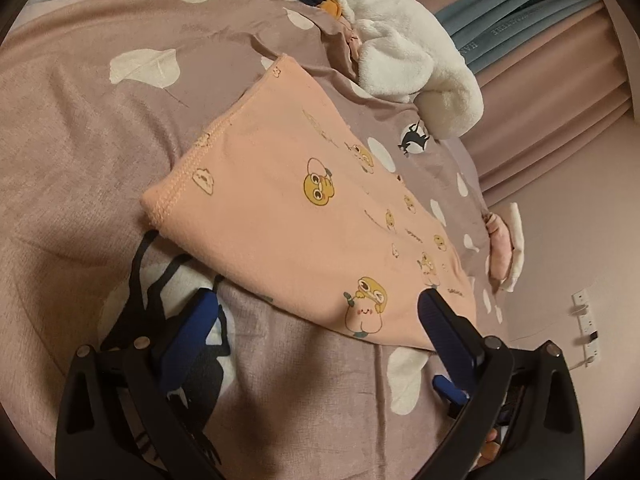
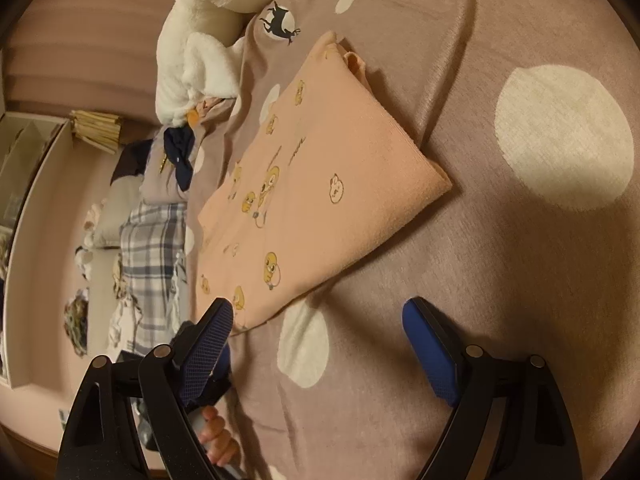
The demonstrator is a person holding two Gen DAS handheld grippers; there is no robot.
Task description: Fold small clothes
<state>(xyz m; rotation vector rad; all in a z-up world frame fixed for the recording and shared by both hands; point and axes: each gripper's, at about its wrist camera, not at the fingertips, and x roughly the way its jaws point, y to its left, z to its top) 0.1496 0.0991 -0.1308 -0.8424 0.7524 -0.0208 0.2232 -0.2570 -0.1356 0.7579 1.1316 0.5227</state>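
While both pairs of fingers are standing wide apart with nothing between them, a folded peach garment printed with yellow cartoon figures is lying flat on a mauve bedspread dotted with white shapes. In the left wrist view, the left gripper is hovering at the garment's near edge: its left finger is sitting over bare bedspread, its right finger overlapping the cloth's near corner. A white plush blanket is lying beyond the fingers, to the right. In the right wrist view, the right gripper is hanging over the bedspread, its left finger just beside the garment's near corner, its right finger well apart from it.
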